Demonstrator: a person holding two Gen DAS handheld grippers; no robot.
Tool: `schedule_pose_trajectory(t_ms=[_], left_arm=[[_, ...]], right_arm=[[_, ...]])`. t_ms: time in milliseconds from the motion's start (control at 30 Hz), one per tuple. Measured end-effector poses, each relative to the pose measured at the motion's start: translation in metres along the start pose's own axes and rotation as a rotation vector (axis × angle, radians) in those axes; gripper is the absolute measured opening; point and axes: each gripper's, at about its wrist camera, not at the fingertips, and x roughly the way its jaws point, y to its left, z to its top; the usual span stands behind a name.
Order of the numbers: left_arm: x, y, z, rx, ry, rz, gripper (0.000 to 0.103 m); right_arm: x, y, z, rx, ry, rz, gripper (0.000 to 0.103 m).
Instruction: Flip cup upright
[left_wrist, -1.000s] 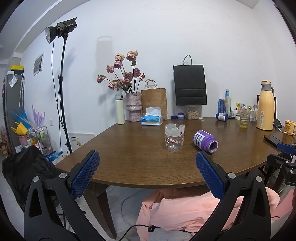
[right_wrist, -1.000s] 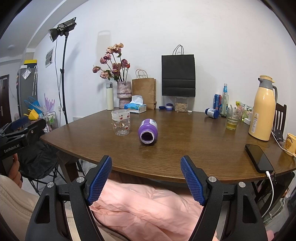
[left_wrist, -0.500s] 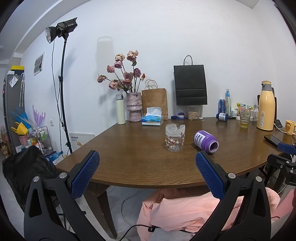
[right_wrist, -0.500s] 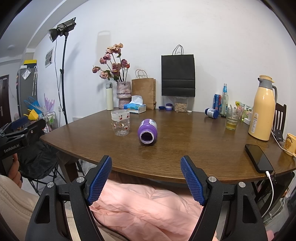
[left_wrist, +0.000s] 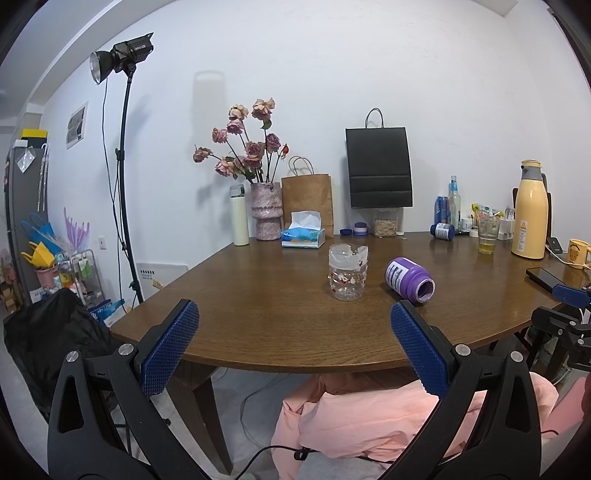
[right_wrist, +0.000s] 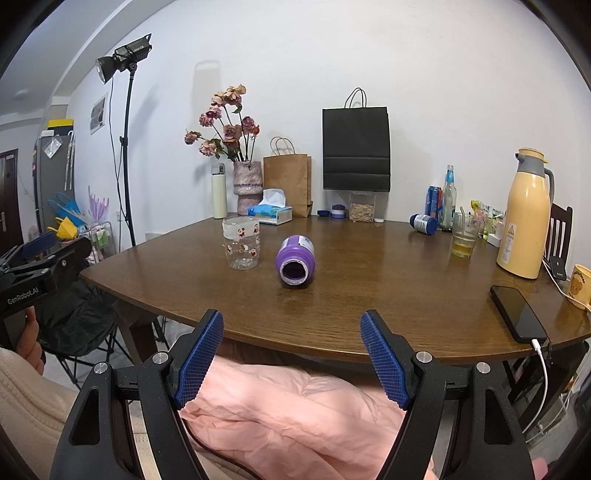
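Left gripper (left_wrist: 294, 325) held wide apart, nothing between the blue ribbed pads (left_wrist: 170, 345), poised short of the near edge of the wooden table (left_wrist: 258, 325) above a pink garment (left_wrist: 369, 417). Right gripper (right_wrist: 291, 334) likewise spread and empty, pads (right_wrist: 382, 360) hanging off the table's near rim, aimed almost straight at the mouth of the purple cup (right_wrist: 295, 260). Purple cup (left_wrist: 409, 280) lying on its side out on the tabletop, well apart from both grippers, open end turned toward the near edge, base with a white label pointing toward the wall. Just beside it to its left, not touching, a clear glass (right_wrist: 241, 242) standing upright, printed with small red figures. Farther back along the wall: a tissue box (right_wrist: 271, 212), a pinkish vase of dried roses (right_wrist: 248, 184), a white flask (right_wrist: 219, 190), a brown paper bag (right_wrist: 288, 181) and a black paper bag (right_wrist: 356, 147). Off to the right, a blue bottle (right_wrist: 424, 223) on its side, a tumbler (right_wrist: 464, 236) holding yellow liquid, a tall yellow thermos (right_wrist: 524, 214), and a dark phone (right_wrist: 517, 314) plugged into a white cable near the table's right edge. Studio lamp (right_wrist: 123, 62) on a stand at far left.
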Motion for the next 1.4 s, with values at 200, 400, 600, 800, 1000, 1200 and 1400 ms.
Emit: schedule_pose_trajectory(t_ms=[200, 400, 600, 800, 1000, 1200, 1400], left_arm=[[0.0, 0.0, 0.0, 0.0, 0.0, 0.0, 0.103], [0.0, 0.0, 0.0, 0.0, 0.001, 0.001, 0.103], [0.001, 0.0, 0.0, -0.001, 0.004, 0.0, 0.103], [0.009, -0.006, -0.006, 0.007, 0.019, -0.009, 0.103], [0.048, -0.01, -0.001, -0.021, 0.038, -0.003, 0.103], [0.107, -0.023, 0.012, -0.037, 0.136, -0.061, 0.103], [0.177, -0.031, 0.017, -0.103, 0.328, -0.198, 0.103]], right_arm=[[0.001, 0.0, -0.001, 0.0, 0.001, 0.0, 0.081], [0.001, 0.001, -0.001, 0.001, 0.002, 0.0, 0.081], [0.001, 0.001, -0.001, 0.0, 0.003, 0.0, 0.081], [0.004, 0.0, -0.006, 0.006, 0.008, -0.005, 0.081], [0.032, -0.002, 0.005, 0.003, 0.013, -0.034, 0.081], [0.095, -0.009, 0.043, -0.028, 0.087, -0.017, 0.081], [0.176, -0.009, 0.07, -0.053, 0.243, 0.048, 0.081]])
